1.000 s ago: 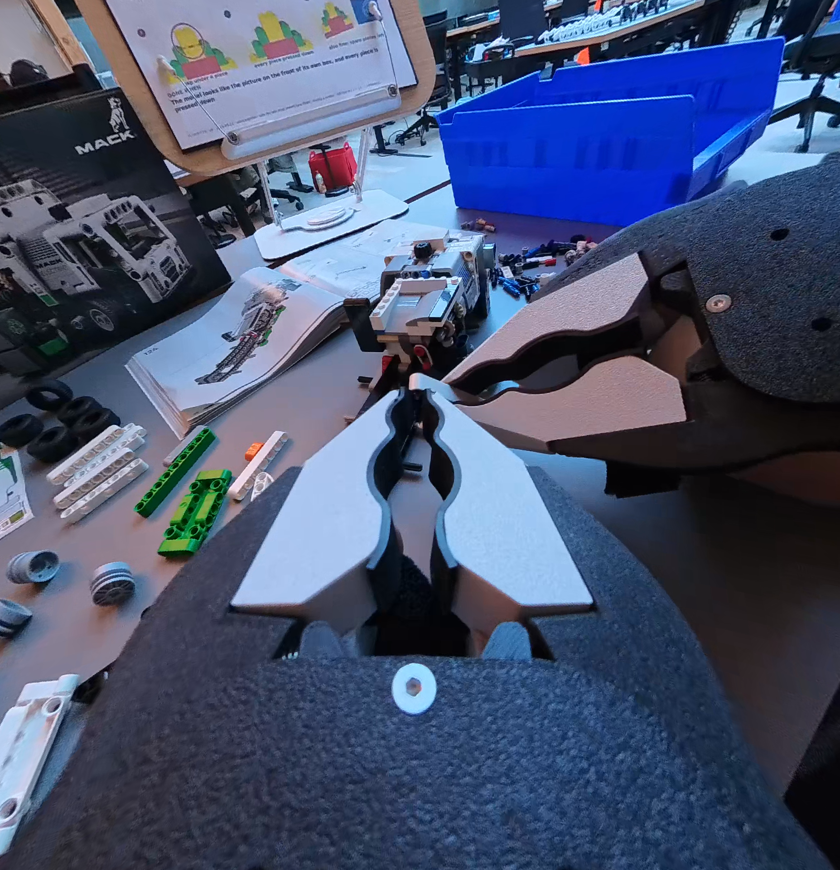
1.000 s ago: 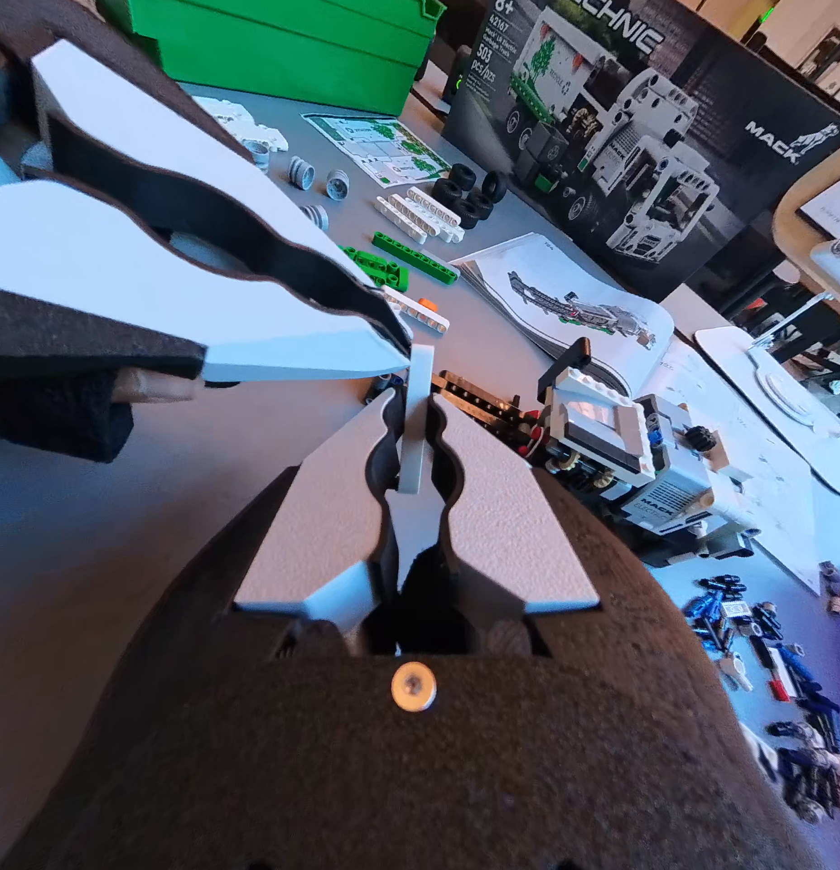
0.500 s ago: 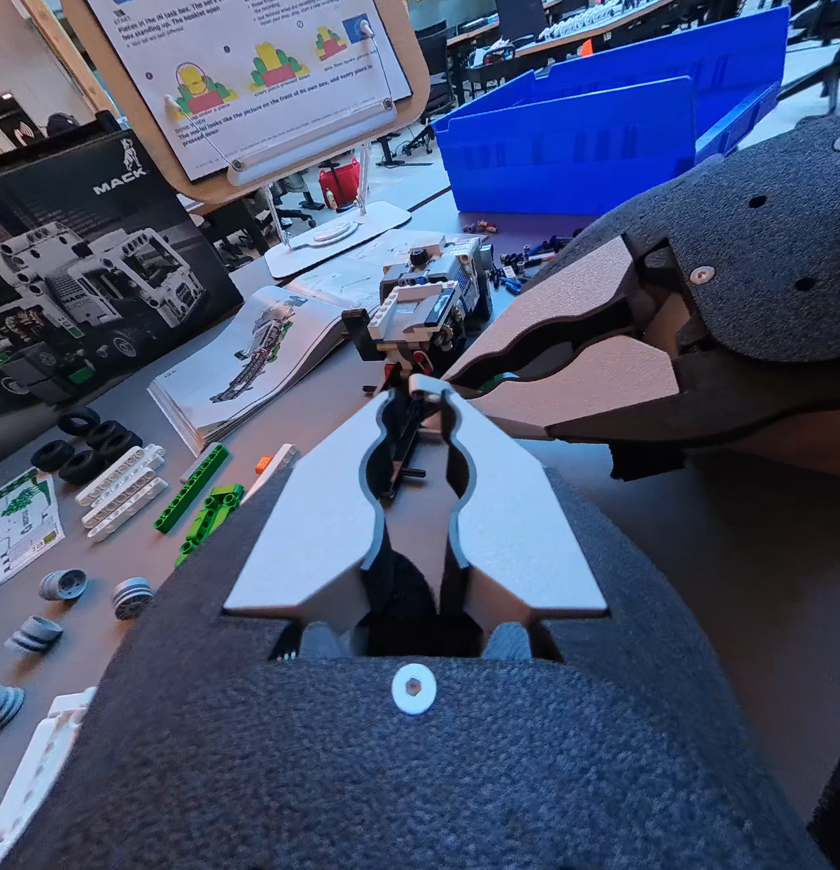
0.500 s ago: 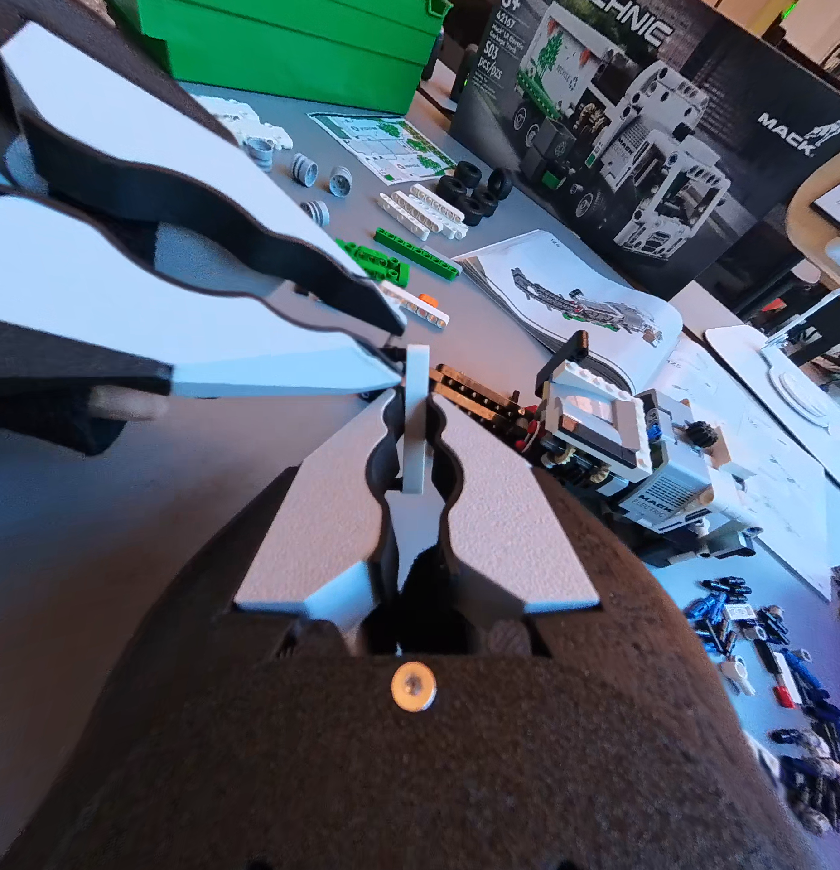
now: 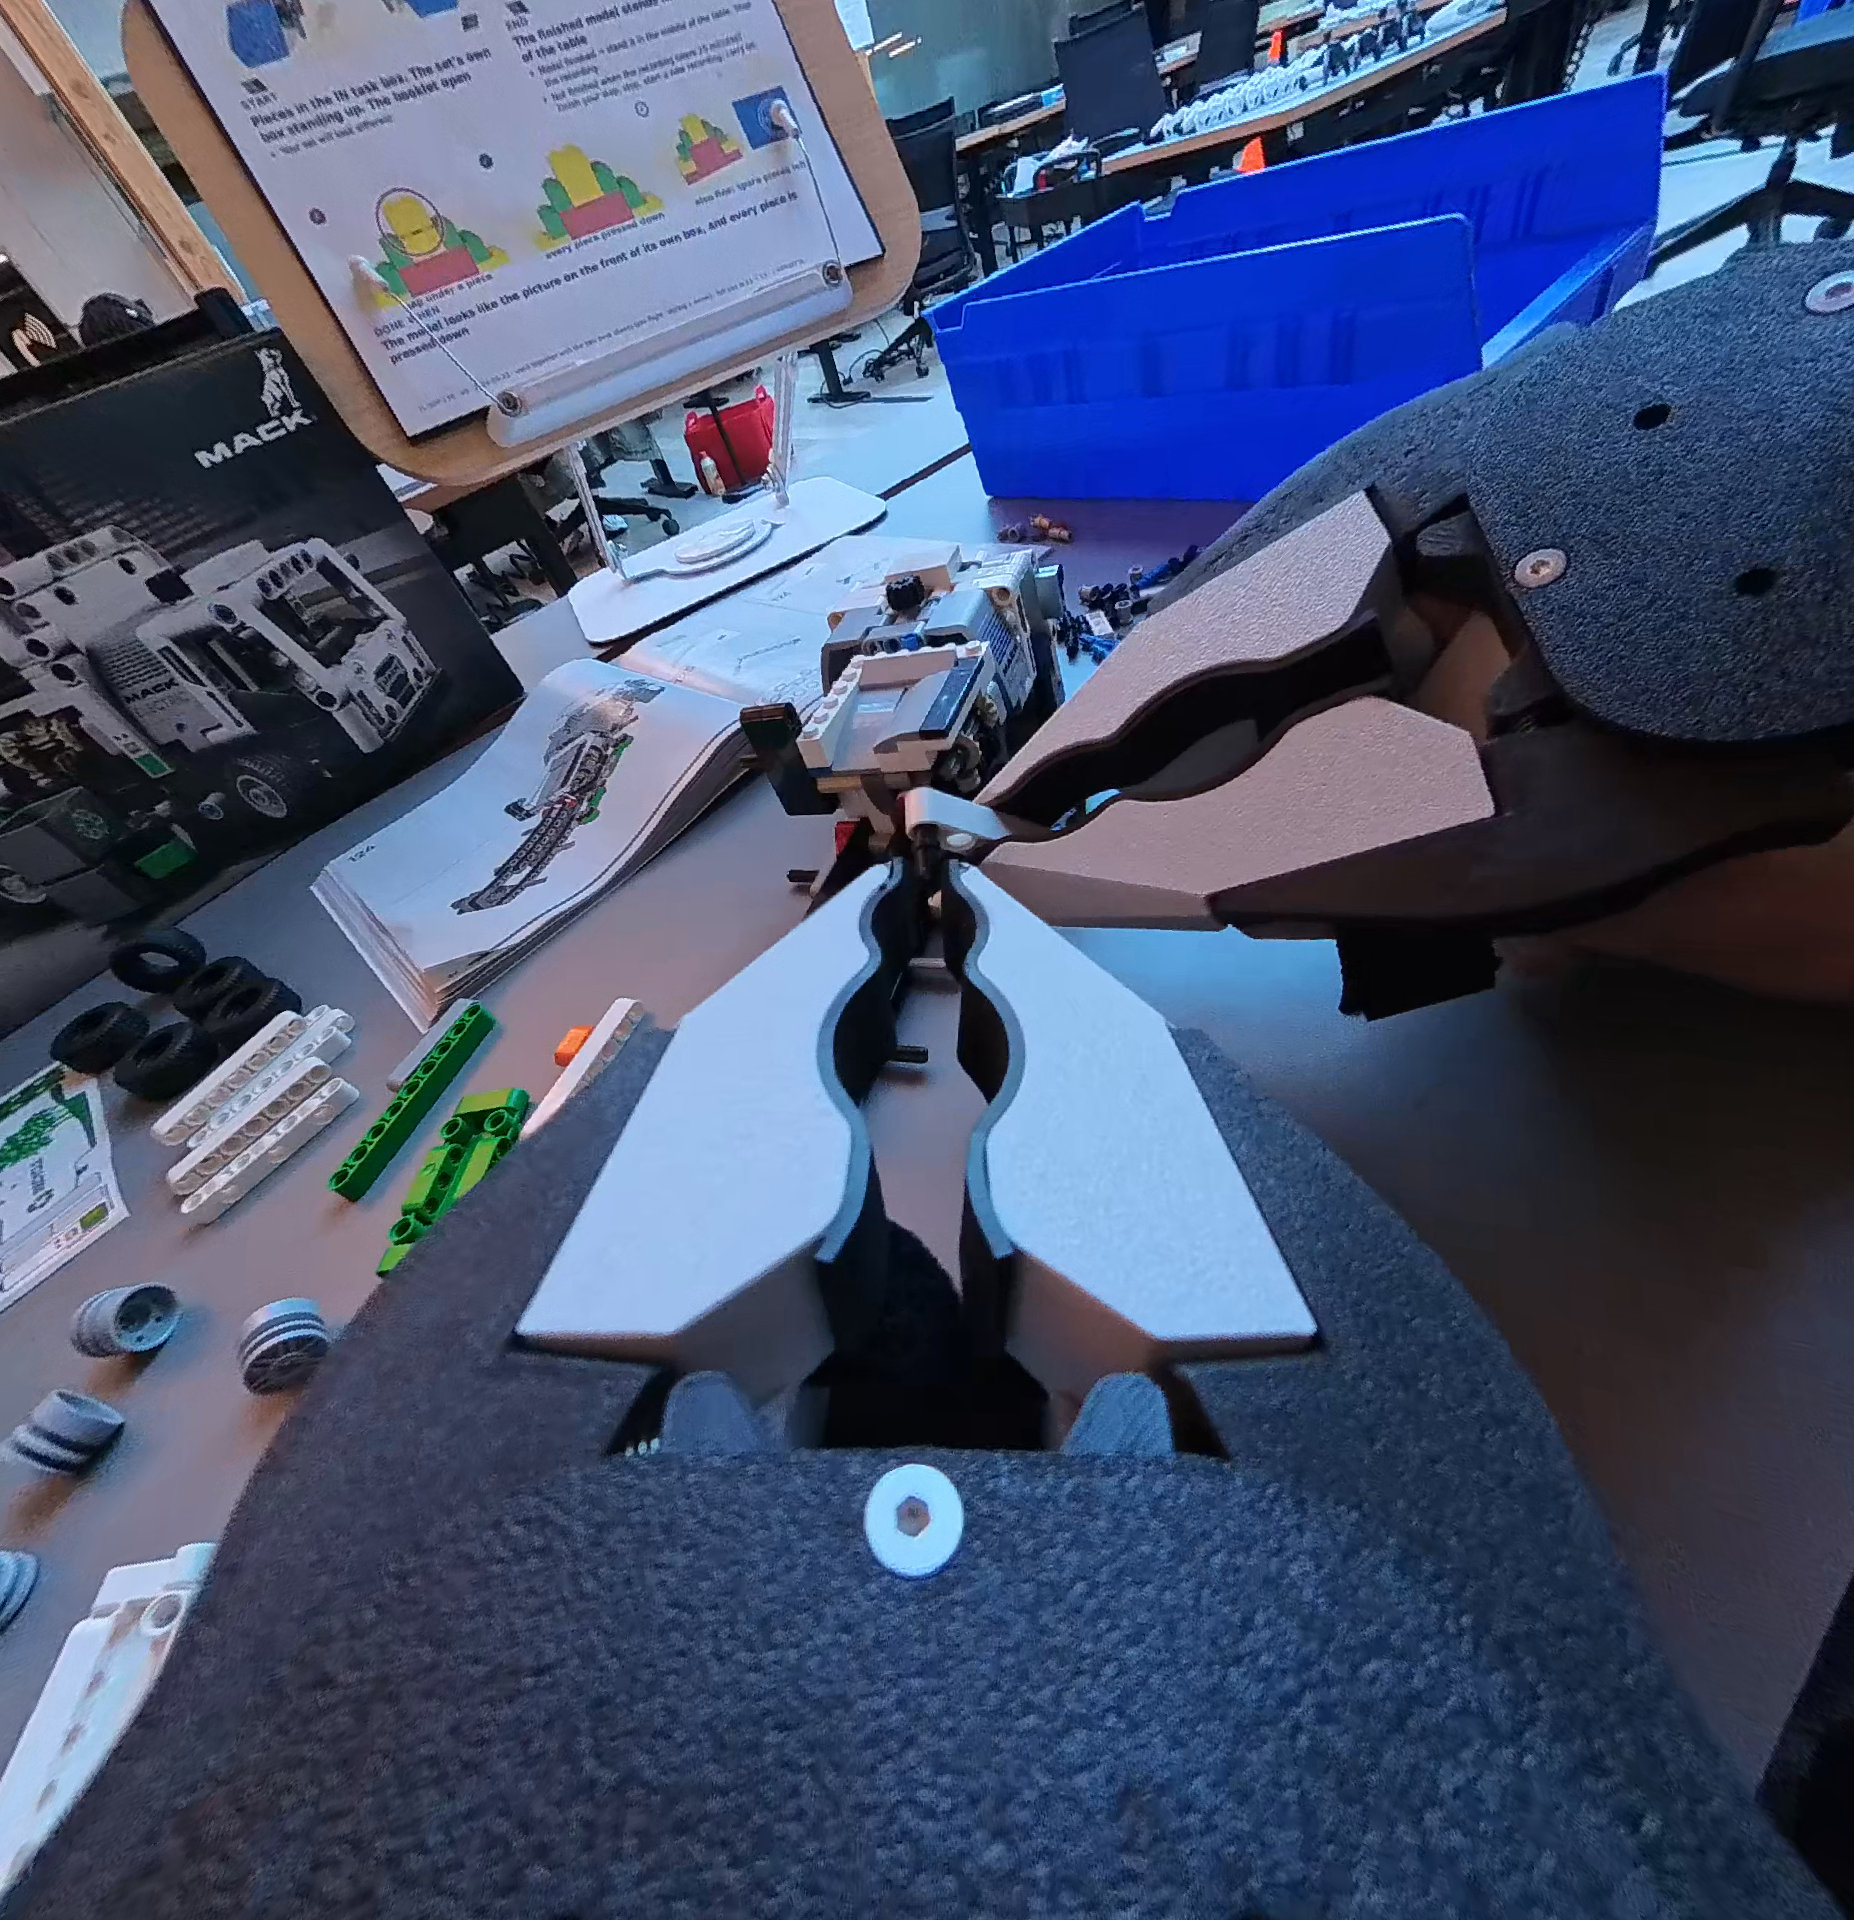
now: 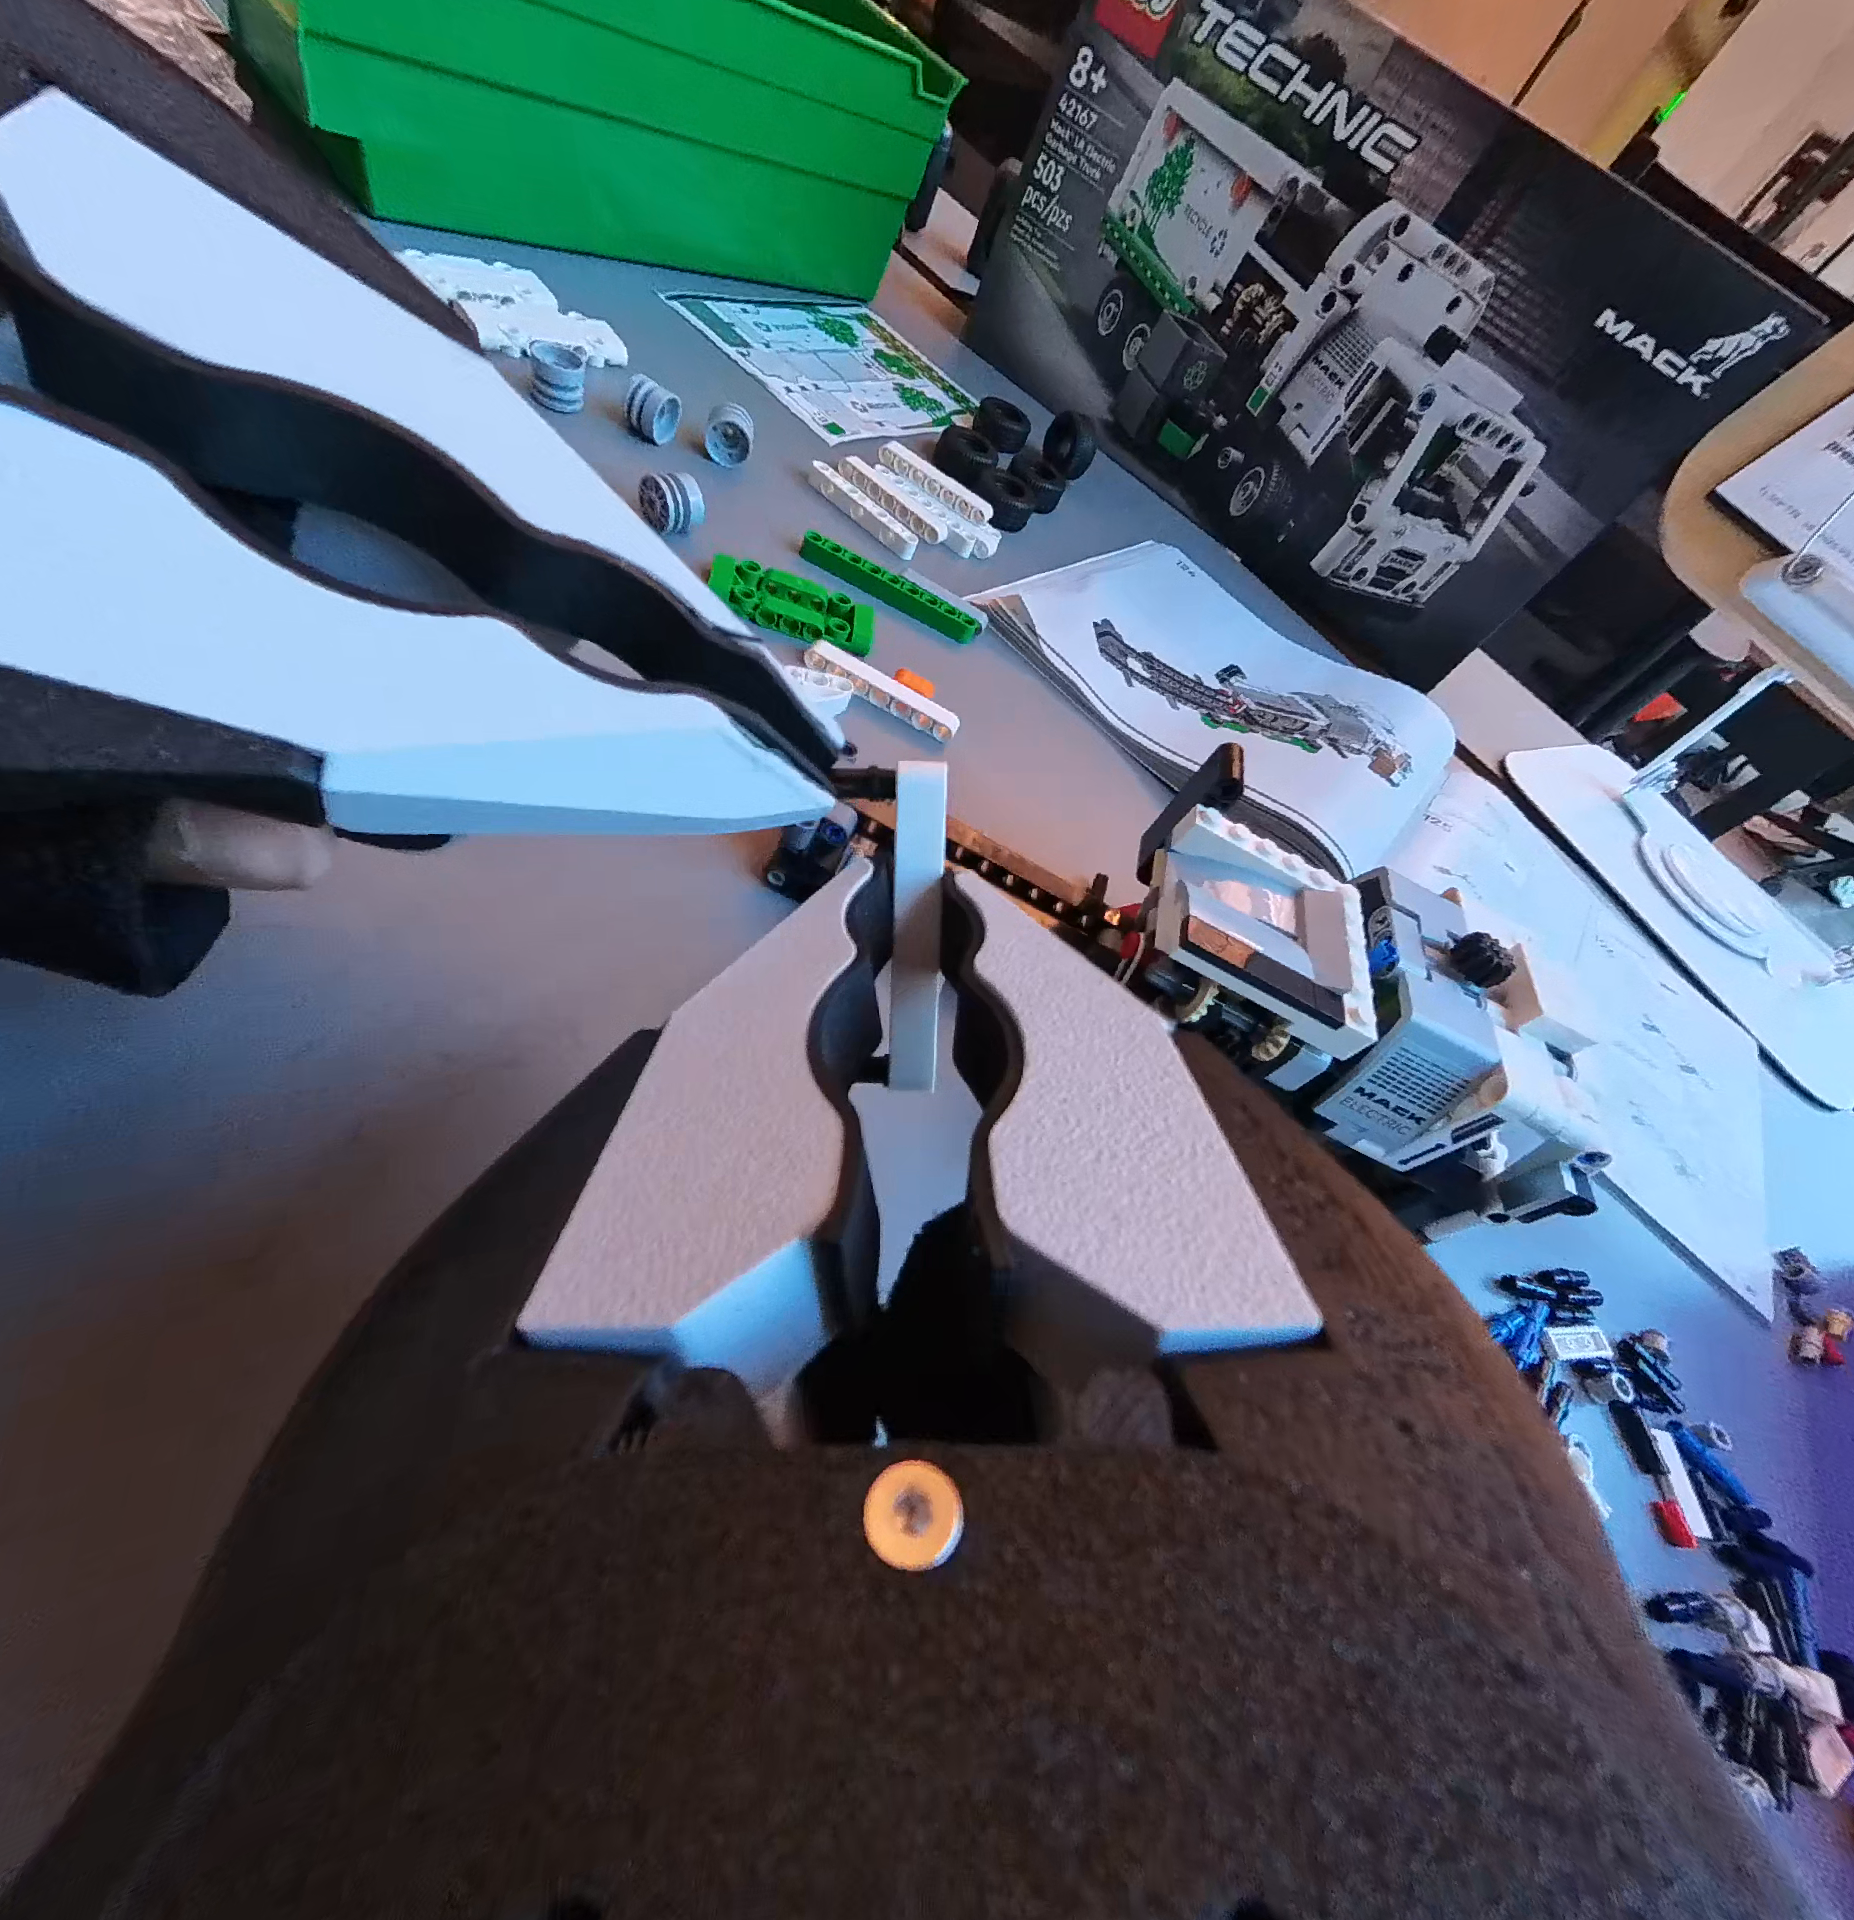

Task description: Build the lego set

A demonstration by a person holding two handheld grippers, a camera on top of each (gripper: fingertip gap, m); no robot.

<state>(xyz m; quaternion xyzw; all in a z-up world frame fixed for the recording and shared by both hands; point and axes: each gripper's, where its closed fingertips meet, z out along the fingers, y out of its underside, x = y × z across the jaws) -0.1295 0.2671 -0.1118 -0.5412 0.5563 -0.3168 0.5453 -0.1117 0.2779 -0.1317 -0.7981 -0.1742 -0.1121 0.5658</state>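
My right gripper point(image 6: 915, 878) is shut on a white beam point(image 6: 918, 914) and holds it upright above the table. My left gripper point(image 6: 824, 781) comes in from the left, shut on a small black pin point(image 6: 869, 779) whose end touches the beam's upper end. In the left wrist view my left gripper point(image 5: 918, 878) points at the beam's rounded end point(image 5: 949, 816), with the right gripper point(image 5: 990, 831) coming in from the right. The partly built white and grey truck point(image 5: 923, 675) stands just behind them, also in the right wrist view point(image 6: 1318, 966).
An open instruction booklet point(image 5: 549, 821), the set's box point(image 5: 175, 644) and a sheet stand point(image 5: 549, 187) stand behind. Green beams point(image 5: 424, 1112), white beams point(image 5: 258, 1101), tyres point(image 5: 164, 1008) and grey hubs point(image 5: 123, 1320) lie left. A blue bin point(image 5: 1266, 353), a green bin point(image 6: 611, 135) and small pins point(image 6: 1681, 1455) border the table. Both grippers' tips are close together, under 4 cm apart.
Both grippers keep their grips. They have risen a little together, and the pin's end has come up to the white beam's upper end.
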